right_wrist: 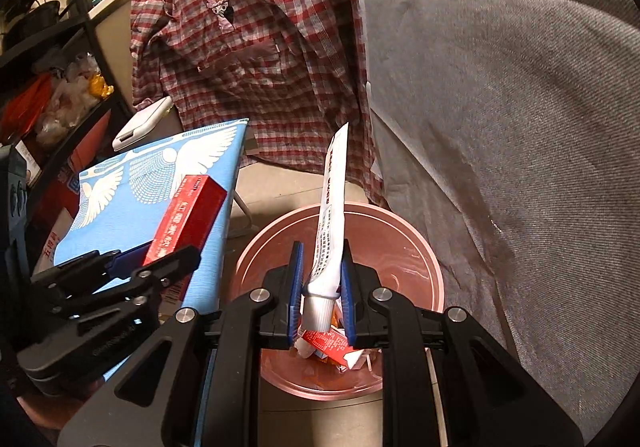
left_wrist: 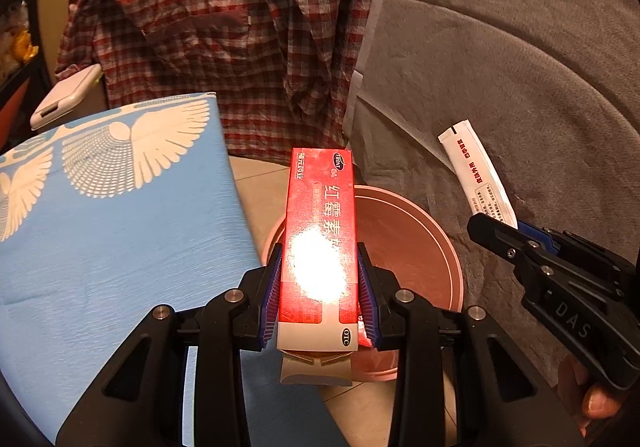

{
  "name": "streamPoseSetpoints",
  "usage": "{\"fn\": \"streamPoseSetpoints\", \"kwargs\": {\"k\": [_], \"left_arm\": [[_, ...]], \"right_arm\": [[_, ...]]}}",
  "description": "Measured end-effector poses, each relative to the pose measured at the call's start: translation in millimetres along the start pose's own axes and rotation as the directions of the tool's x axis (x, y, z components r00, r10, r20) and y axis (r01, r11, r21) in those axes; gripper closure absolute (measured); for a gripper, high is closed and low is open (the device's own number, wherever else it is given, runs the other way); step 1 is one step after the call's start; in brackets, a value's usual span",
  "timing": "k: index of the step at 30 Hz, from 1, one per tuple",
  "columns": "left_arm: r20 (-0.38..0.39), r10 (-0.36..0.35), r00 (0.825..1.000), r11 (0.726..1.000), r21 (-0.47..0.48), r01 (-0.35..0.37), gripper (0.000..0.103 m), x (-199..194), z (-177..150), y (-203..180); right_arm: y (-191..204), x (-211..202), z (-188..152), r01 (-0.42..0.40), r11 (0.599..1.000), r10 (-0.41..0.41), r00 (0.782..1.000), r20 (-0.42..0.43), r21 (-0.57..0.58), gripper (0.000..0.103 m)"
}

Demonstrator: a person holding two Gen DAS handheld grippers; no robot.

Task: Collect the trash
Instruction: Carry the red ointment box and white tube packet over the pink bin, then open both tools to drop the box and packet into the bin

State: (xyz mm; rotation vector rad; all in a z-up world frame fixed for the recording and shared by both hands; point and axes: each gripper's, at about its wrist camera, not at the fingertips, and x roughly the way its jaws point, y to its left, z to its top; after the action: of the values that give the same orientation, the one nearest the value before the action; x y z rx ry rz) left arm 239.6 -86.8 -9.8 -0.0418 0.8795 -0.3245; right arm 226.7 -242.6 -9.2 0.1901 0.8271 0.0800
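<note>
Squarely between left fingers (left_wrist: 366,283): red box (left_wrist: 320,231)

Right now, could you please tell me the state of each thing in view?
Left claw: shut on the red box, above the bin.
Right claw: shut on the white sachet, above the bin.
Pink bin: open, trash inside.
Plaid shirt: hanging.
</note>
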Motion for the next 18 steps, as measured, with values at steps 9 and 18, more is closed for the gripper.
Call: {"fn": "streamPoseSetpoints", "kwargs": {"k": [9,18], "left_arm": [[-0.013,-0.006,1.0,1.0,-0.009,0.006,0.069,15.9,5.0,-9.2],[-0.014,-0.003,1.0,1.0,-0.016,0.003,0.065,17.2,7.4,-10.3]], "right_arm": [[-3.9,9.8,0.8,0.023,1.0,-0.023,1.0,-0.019,0.012,0.085],[-10.7,11.8,1.0,0.057,0.998,-0.056,0.998,-0.016,0.037,0.076]]}}
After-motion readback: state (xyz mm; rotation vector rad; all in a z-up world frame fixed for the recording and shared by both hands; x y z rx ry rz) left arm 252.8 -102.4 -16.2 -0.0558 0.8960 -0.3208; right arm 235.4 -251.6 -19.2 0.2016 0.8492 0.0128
